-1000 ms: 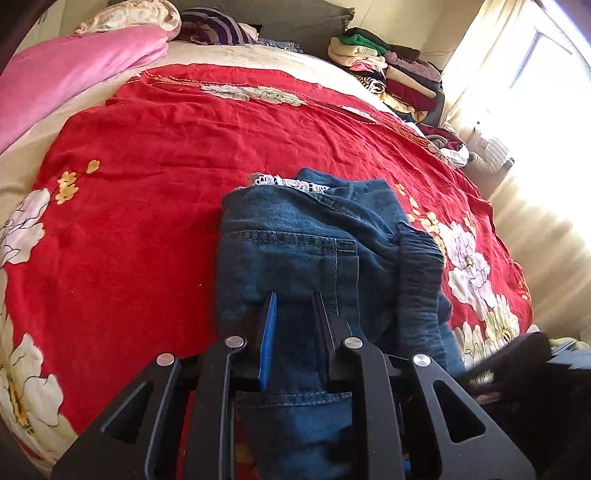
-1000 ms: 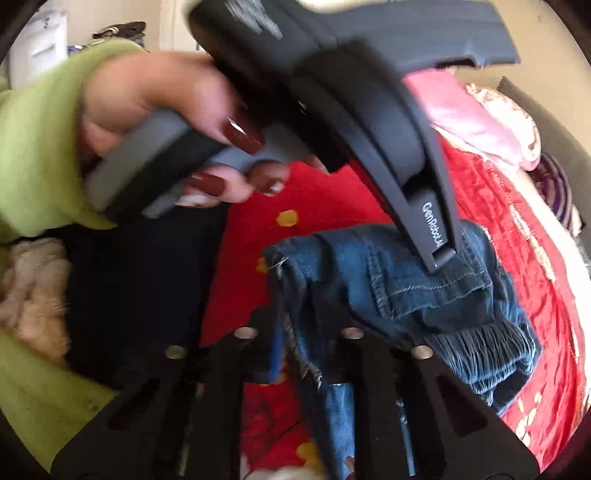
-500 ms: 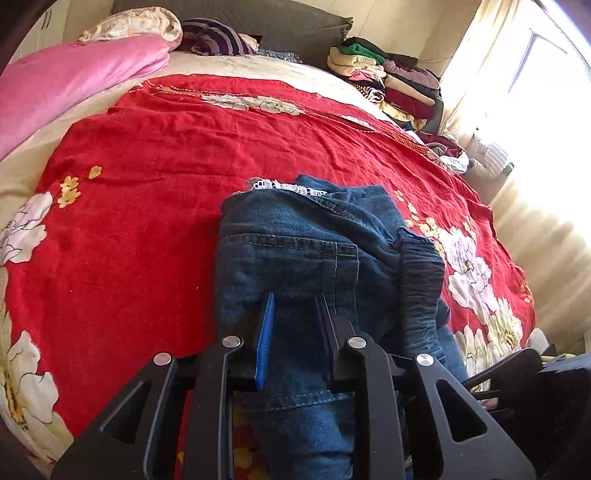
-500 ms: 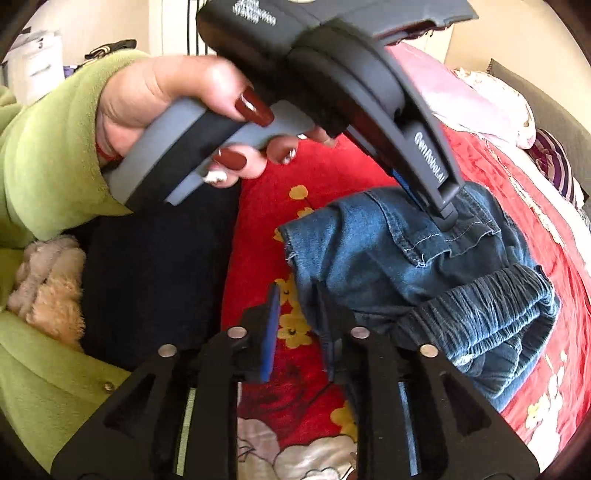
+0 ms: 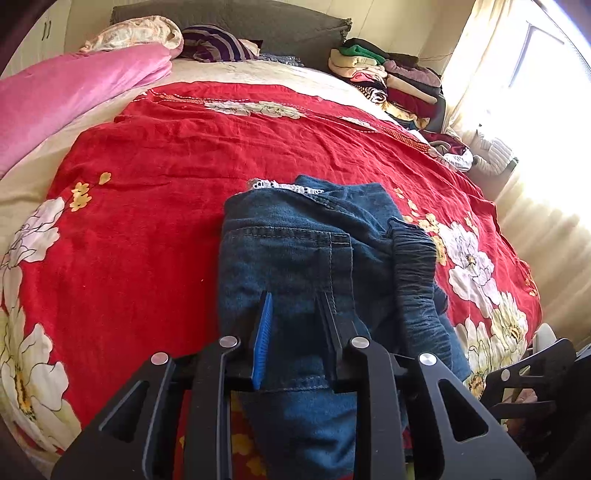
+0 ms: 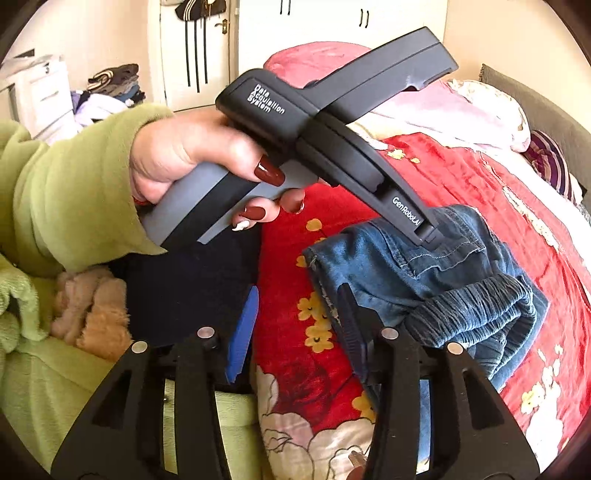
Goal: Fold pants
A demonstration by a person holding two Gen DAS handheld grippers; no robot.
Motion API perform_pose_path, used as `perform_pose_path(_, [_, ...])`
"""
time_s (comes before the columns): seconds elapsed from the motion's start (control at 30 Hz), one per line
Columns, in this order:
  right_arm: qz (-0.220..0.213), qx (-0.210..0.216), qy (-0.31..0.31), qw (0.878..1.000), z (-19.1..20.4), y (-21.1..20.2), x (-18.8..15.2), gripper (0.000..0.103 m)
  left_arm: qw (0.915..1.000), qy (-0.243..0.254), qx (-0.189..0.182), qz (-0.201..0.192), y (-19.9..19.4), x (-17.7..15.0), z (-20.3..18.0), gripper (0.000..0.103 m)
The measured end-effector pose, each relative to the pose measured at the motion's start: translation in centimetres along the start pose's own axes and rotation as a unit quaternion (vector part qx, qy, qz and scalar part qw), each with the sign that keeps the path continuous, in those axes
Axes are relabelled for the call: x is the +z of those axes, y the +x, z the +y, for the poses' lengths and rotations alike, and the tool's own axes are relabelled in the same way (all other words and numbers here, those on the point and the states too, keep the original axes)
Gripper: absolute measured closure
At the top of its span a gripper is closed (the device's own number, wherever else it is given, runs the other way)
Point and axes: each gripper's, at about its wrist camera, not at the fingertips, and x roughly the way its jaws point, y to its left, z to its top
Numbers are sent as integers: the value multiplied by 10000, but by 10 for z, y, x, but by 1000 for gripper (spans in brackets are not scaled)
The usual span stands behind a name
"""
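Red and flowered, the bedspread (image 5: 155, 206) filled most of my left view, with a pink quilt (image 5: 66, 92) in the upper left of the frame and a stack of folded clothes (image 5: 388, 77) in the upper right beside a bright curtained window (image 5: 524, 92). On that spread lay the jeans (image 5: 295, 251), folded into a compact bundle in the lower middle of the frame. Their long axis ran from my fingers up toward the headboard (image 5: 240, 18), the dark gathered waistband (image 5: 413, 277) along the bundle's right edge and a frayed pale hem (image 5: 280, 185) at its far end.

My left gripper (image 5: 295, 314) hung over the near part of the denim, fingers a little apart with cloth showing between them; whether the tips pressed the fabric I could not quite tell.

From my right view the jeans (image 6: 424, 266) sat right of centre, and my left hand (image 6: 192, 158) in its green sleeve held the left tool, its nose down on the denim. My right gripper (image 6: 299, 306) stood spread wide and held nothing, the bundle's frayed corner just beside its right finger. White wardrobe doors (image 6: 332, 22) filled the top of that frame.
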Motion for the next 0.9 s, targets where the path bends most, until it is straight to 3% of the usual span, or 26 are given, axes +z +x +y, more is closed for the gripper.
perform_pose_path(0.47, [-224, -130, 66, 9996, -2, -17, 1, 48, 9997, 24, 129, -204, -27, -6, -9, 62])
perform_pose_path(0.6, [-362, -228, 113, 9990, -2, -27, 2, 44, 9994, -13, 175, -299, -36, -6, -9, 47])
perform_pose_path(0.83, [-682, -505, 338, 9958, -15, -47, 2, 34, 9985, -22, 306, -454, -49, -6, -8, 39])
perform_pose_path(0.9, [-799, -598, 421, 9941, -19, -54, 3, 31, 9982, -31, 344, -499, -53, -6, -8, 29])
